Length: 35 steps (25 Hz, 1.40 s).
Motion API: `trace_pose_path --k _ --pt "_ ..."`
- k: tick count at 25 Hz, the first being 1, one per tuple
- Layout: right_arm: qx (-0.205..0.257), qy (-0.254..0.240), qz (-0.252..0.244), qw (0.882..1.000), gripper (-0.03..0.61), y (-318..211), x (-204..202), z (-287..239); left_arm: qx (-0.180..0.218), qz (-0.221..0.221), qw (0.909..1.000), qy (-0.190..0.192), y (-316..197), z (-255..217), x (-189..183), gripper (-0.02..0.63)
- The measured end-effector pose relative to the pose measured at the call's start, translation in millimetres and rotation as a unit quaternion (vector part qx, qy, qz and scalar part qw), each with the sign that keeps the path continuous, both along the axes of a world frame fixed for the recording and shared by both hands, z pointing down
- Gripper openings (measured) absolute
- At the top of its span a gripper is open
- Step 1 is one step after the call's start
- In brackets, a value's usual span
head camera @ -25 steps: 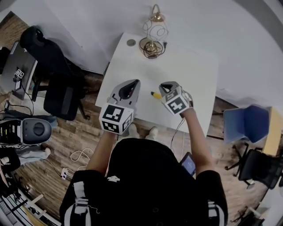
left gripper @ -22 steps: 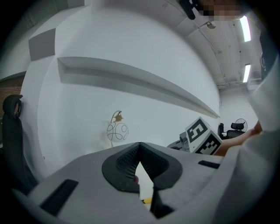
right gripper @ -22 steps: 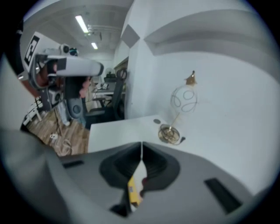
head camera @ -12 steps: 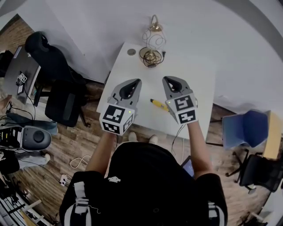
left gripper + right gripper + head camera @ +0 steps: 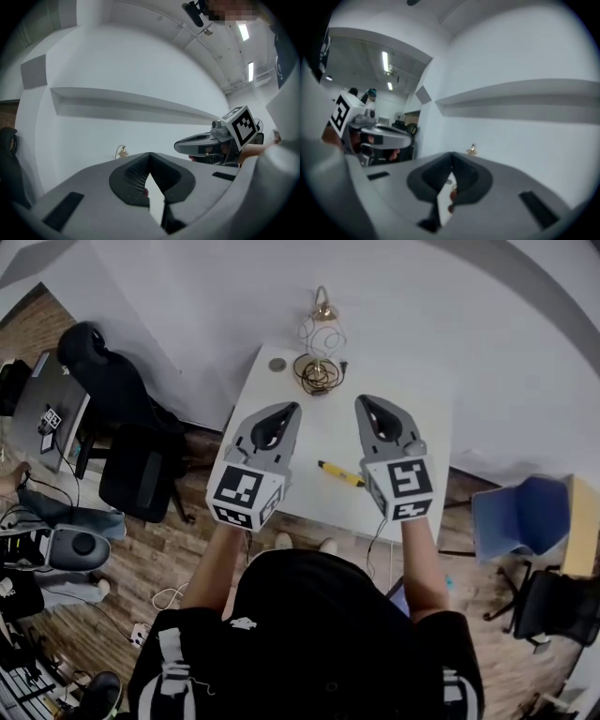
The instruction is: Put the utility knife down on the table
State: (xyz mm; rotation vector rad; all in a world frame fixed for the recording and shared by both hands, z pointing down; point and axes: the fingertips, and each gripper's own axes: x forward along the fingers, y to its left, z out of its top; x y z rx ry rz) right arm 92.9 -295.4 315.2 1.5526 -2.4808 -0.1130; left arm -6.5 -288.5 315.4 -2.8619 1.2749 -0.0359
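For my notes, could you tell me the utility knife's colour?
The utility knife is yellow; the head view shows it best.

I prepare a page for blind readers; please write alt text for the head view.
A yellow utility knife lies free on a white table. The person's left claw and right claw, both shut and empty, hover above the table, one on each side of the knife.

Table [image 5: 412, 399] corner behind left gripper [image 5: 292, 408]

The yellow utility knife [image 5: 339, 473] lies flat and slanted on the white table [image 5: 412, 409], near its front edge.
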Motion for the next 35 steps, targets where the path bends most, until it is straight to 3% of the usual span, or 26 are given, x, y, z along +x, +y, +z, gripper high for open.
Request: trace_pose_path --k 12,16,20,35 --pt "0.023 -0.028 0.012 0.999 0.034 15.9 8.4 -15.9 0.049 0.006 0.9987 0.012 12.8 -37.1 5.2 0.015" --pt "-0.008 -0.015 0.025 1.0 0.034 21.1 11.4 -12.7 0.051 0.005 0.9986 0.015 13.0 -40.3 6.0 0.015" --pt "0.03 -0.024 0.013 0.999 0.034 17.5 6.5 -18.0 0.052 0.006 0.9985 0.015 12.5 -41.3 6.0 0.015" --pt "0.027 -0.014 0.019 0.999 0.034 13.0 6.1 -12.7 0.047 0.005 0.9987 0.017 9.1 -37.7 4.0 0.015"
